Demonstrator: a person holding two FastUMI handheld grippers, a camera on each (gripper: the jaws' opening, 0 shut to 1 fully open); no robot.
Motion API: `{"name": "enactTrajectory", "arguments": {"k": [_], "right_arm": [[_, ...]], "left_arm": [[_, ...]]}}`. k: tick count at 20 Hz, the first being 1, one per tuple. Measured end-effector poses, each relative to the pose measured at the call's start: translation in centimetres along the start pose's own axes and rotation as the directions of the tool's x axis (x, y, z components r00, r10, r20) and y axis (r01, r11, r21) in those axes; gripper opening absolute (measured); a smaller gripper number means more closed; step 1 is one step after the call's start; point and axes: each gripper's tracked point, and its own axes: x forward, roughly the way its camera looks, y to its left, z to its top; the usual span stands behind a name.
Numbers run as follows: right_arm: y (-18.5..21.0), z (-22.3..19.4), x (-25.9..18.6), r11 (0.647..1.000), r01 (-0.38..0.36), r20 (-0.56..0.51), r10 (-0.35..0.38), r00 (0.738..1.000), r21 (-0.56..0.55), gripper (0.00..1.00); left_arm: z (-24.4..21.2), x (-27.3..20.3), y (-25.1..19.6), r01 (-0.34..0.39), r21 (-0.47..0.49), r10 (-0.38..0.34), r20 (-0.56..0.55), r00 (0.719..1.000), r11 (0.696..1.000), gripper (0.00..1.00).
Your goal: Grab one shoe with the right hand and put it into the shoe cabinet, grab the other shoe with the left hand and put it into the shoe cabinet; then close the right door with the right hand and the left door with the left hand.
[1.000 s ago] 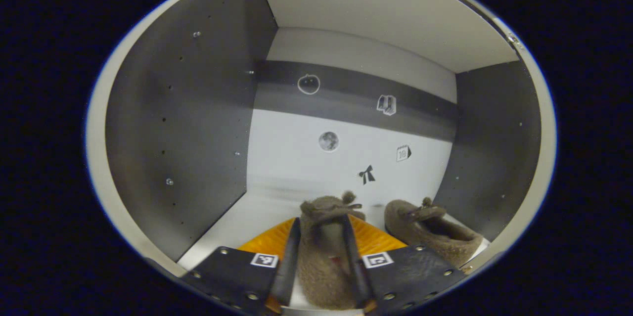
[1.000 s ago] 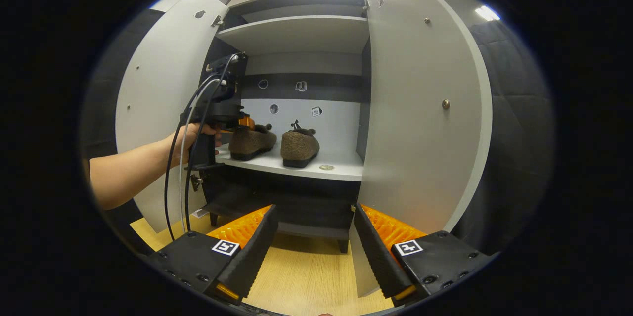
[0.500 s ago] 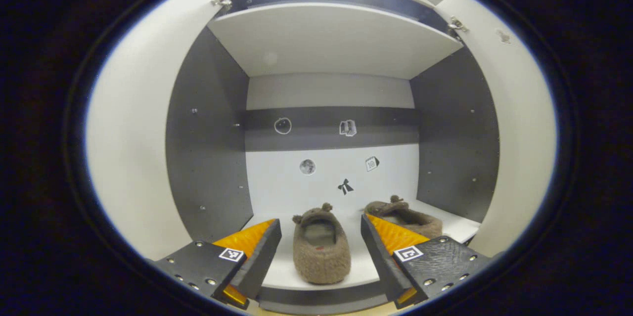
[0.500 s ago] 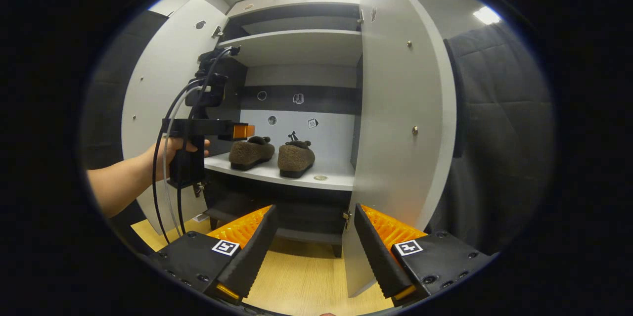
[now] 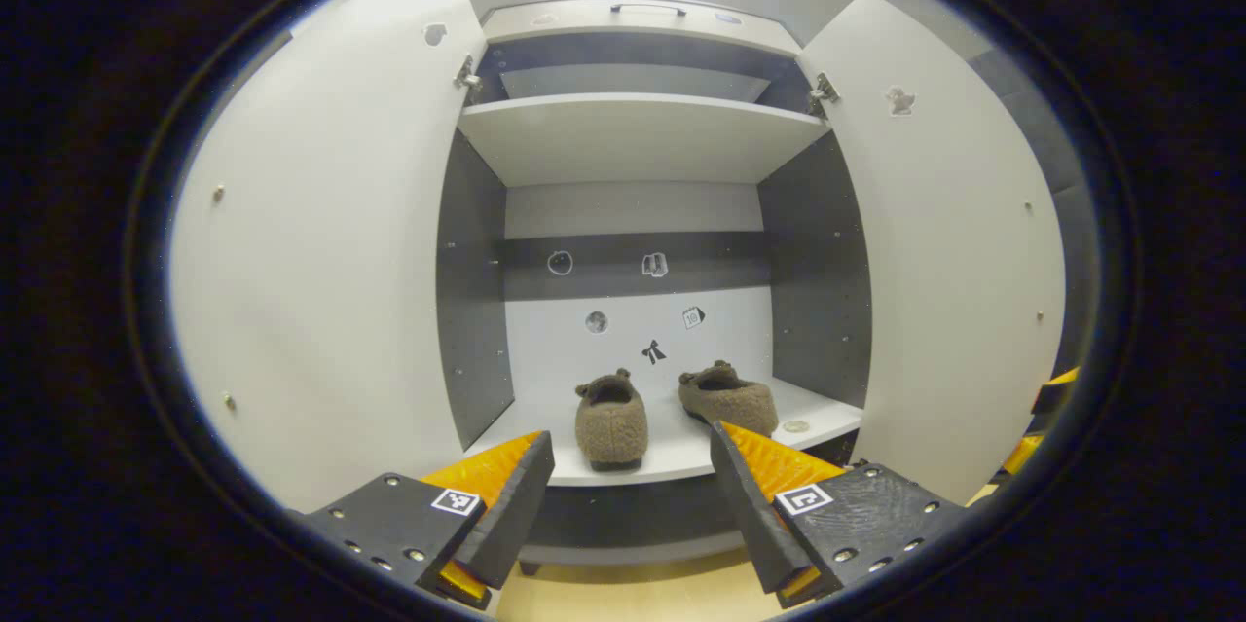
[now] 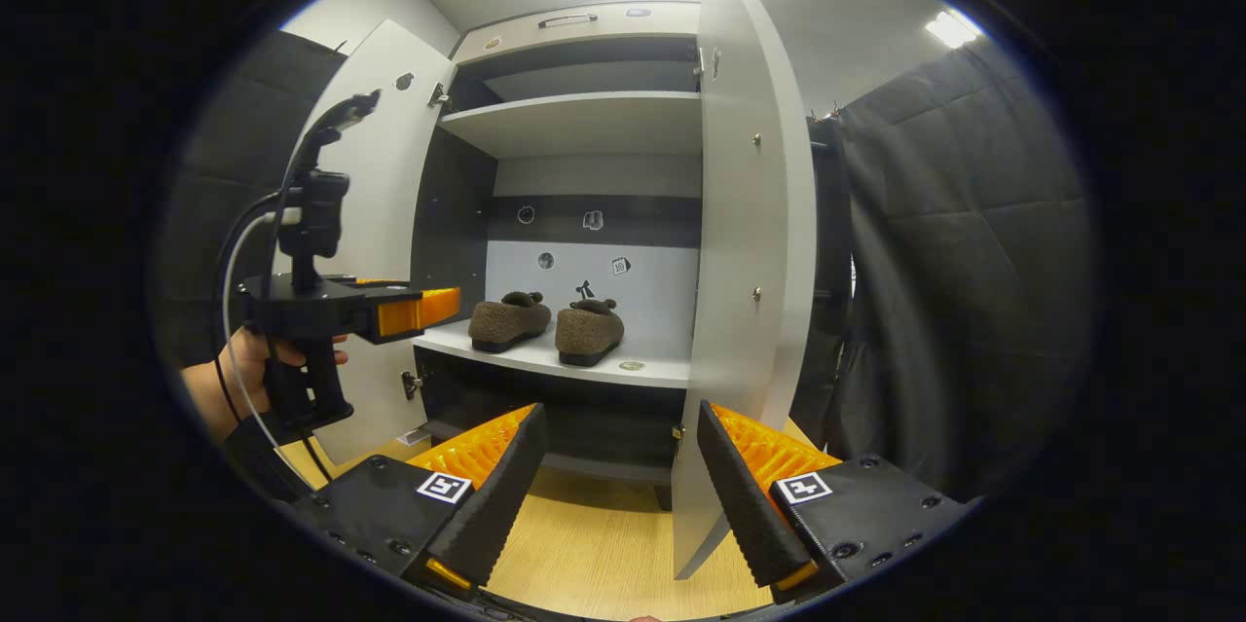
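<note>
Closing the doors is the step in hand, judging by both shoes already sitting side by side on the cabinet shelf (image 5: 681, 466): the left shoe (image 5: 611, 421) and the right shoe (image 5: 728, 396), just apart. Going left to right: the left door (image 5: 321, 242) stands swung wide, with the left gripper (image 5: 628, 505) in front of the cabinet, jaws wide and empty. The right gripper (image 6: 615, 486), jaws also wide and empty, sits close to the right door (image 6: 745, 311), which shows nearly edge-on. Pushing on the door's outer face near its free edge should swing it cleanly; the wooden floor (image 6: 604, 554) offers open room.
</note>
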Motion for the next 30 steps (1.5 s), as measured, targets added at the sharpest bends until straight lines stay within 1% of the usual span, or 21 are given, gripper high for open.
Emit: {"name": "enactTrajectory", "arguments": {"k": [4,6,10,15,16,17,20,21,23,25,27,30], "right_arm": [[-0.8,1.0,-1.8,0.999,-0.025,0.012,0.025,1.000,0.044,0.97],[-1.9,1.5,-2.7,0.998,-0.025,0.012,0.024,1.000,0.061,0.97],[-5.4,2.9,-4.6,0.996,0.024,0.031,-0.027,0.999,0.082,0.96],[-10.6,3.6,-6.0,0.991,0.100,0.019,-0.102,0.995,0.091,0.98],[-11.8,3.7,-6.0,0.989,0.124,0.015,-0.125,0.992,0.087,0.96],[-12.9,3.9,-6.0,0.986,0.145,0.013,-0.147,0.989,0.084,0.98],[-16.2,4.6,-5.4,0.972,0.215,0.004,-0.217,0.976,0.092,0.96],[-17.2,4.9,-5.2,0.965,0.245,0.002,-0.246,0.969,0.098,0.98],[-19.1,5.9,-4.3,0.947,0.300,0.012,-0.303,0.953,0.114,0.96],[-20.4,6.7,-3.2,0.932,0.338,0.024,-0.344,0.939,0.130,0.97],[-21.1,7.3,-1.8,0.919,0.367,0.028,-0.374,0.927,0.145,0.97],[-20.4,8.6,0.3,0.916,0.366,0.044,-0.377,0.925,0.166,0.98]], "left_arm": [[0.6,-5.1,0.9,-0.027,0.026,0.027,0.003,1.000,0.999,0.98],[0.8,-7.2,1.3,-0.046,0.047,0.046,0.000,0.999,0.998,0.98],[1.2,-10.7,1.6,-0.074,0.046,0.074,-0.001,0.997,0.996,0.98],[1.1,-13.5,2.3,-0.115,0.050,0.116,-0.019,0.993,0.992,0.98],[1.2,-13.8,2.6,-0.122,0.053,0.124,-0.022,0.992,0.991,0.93],[1.4,-14.2,3.0,-0.129,0.057,0.131,-0.023,0.991,0.990,0.98],[2.1,-14.7,4.4,-0.156,0.061,0.158,-0.013,0.987,0.986,0.98],[2.3,-14.8,4.9,-0.164,0.058,0.165,-0.015,0.986,0.985,0.98],[2.9,-14.8,5.8,-0.176,0.050,0.177,-0.009,0.984,0.983,0.98],[3.2,-15.2,7.0,-0.198,0.051,0.198,-0.002,0.980,0.979,0.98],[3.7,-15.8,8.4,-0.221,0.053,0.222,0.000,0.975,0.974,0.98],[4.4,-16.7,11.1,-0.254,0.054,0.254,0.010,0.967,0.966,0.98]]}}
